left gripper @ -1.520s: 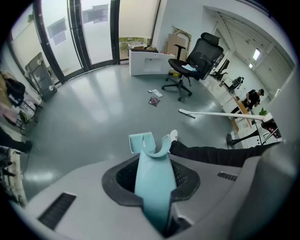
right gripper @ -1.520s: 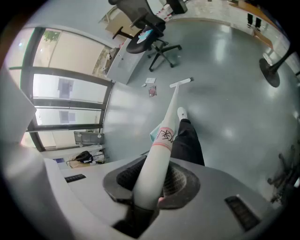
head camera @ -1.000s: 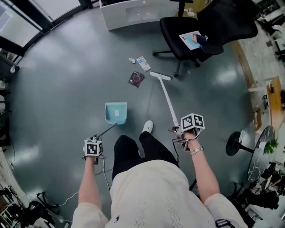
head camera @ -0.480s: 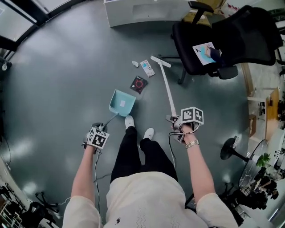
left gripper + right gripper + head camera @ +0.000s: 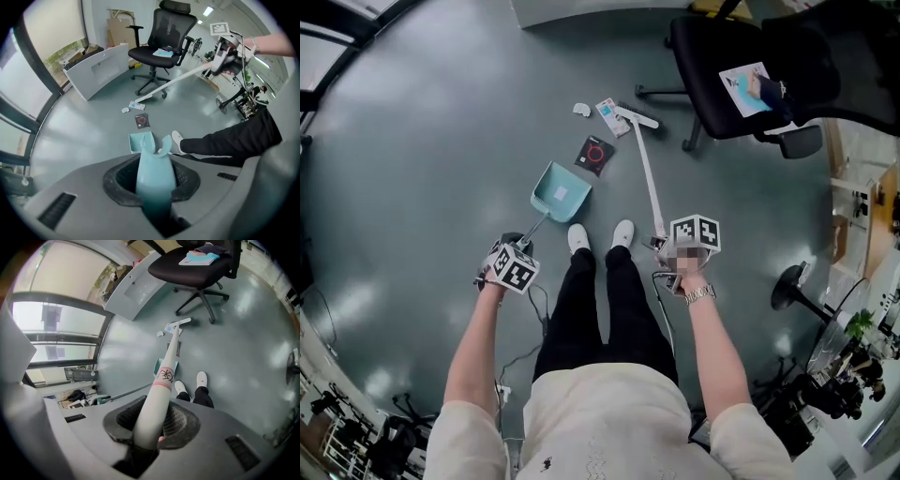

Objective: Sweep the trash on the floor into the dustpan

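Three bits of trash [image 5: 594,155] lie beyond the dustpan [image 5: 561,194], the broom [image 5: 650,180] seemingly heading just past them; left gripper [image 5: 517,248] clamps dustpan, right gripper [image 5: 664,249] broom.

The head view looks steeply down from above the person onto the grey floor [image 5: 422,141]. The left gripper view sits right behind the dustpan handle [image 5: 154,180], looking low across the floor toward the office chair [image 5: 164,37]. The right gripper view looks down along the broom handle [image 5: 159,390]. All three share the dustpan [image 5: 561,194] and the office chair.
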`<state>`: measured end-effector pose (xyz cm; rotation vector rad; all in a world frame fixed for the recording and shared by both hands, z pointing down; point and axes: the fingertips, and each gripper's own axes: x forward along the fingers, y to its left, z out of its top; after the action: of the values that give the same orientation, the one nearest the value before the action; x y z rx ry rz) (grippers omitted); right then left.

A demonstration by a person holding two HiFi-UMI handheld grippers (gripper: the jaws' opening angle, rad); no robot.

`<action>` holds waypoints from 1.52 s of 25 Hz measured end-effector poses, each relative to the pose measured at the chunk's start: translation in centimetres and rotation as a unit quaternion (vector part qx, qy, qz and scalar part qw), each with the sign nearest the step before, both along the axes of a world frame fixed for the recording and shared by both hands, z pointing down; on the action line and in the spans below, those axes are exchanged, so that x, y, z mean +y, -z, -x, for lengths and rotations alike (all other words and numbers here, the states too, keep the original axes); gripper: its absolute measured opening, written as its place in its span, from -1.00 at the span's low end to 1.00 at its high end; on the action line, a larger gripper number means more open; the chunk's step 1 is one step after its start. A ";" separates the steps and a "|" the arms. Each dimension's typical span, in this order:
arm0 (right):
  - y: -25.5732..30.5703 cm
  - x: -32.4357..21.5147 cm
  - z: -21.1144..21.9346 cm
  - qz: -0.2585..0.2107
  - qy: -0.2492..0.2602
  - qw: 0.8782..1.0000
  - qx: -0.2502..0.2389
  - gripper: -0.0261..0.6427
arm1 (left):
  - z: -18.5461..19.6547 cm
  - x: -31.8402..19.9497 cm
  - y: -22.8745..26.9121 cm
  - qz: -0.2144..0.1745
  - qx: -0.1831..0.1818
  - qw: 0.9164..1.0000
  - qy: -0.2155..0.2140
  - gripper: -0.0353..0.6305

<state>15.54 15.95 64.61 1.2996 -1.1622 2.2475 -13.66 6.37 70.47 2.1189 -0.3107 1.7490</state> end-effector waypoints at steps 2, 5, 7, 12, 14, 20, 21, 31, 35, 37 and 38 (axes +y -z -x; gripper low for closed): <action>-0.6 1.9 0.5 0.010 0.022 1.000 -0.001 -0.71 | -1.1 0.0 -0.7 0.008 0.007 1.000 0.023 -0.61; -0.5 5.2 0.9 0.026 0.075 0.997 0.021 -0.71 | -2.9 -0.1 -1.6 0.010 0.003 0.999 0.049 -0.61; -0.1 6.9 1.4 0.035 0.103 0.994 0.025 -0.71 | -4.0 -0.4 -1.6 0.011 0.005 0.998 0.065 -0.61; 1.9 9.5 3.7 0.048 0.129 0.990 -0.030 -0.71 | -5.7 -0.5 -1.6 0.021 0.009 0.996 0.090 -0.61; 2.9 10.8 4.7 0.054 0.150 0.986 -0.049 -0.71 | -6.1 -0.6 -1.4 0.019 0.006 0.996 0.090 -0.61; 5.7 15.7 6.3 0.080 0.227 0.968 -0.071 -0.71 | -5.8 -0.8 -1.5 0.007 0.008 0.996 0.088 -0.61; 6.1 16.5 6.4 0.086 0.237 0.965 -0.077 -0.71 | -5.8 -0.8 -1.5 0.005 0.008 0.996 0.089 -0.61; 11.1 17.3 6.6 0.069 0.170 0.974 -0.132 -0.71 | -5.8 -0.4 -1.6 -0.013 0.008 0.996 0.089 -0.61; 13.4 13.6 6.1 0.032 0.090 0.984 -0.152 -0.70 | -4.5 -0.3 -1.3 -0.008 0.019 0.991 0.130 -0.61; 14.2 12.1 5.4 0.015 0.082 0.987 -0.139 -0.69 | -3.7 -0.7 -0.6 -0.009 0.019 0.989 0.145 -0.61; 14.3 11.1 5.0 0.007 0.086 0.988 -0.127 -0.69 | -3.2 -1.2 -0.2 -0.012 0.019 0.989 0.149 -0.61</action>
<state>10.58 27.06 50.28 0.8873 -1.2872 2.3347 -10.43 5.15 70.68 1.9984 -0.6071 1.5378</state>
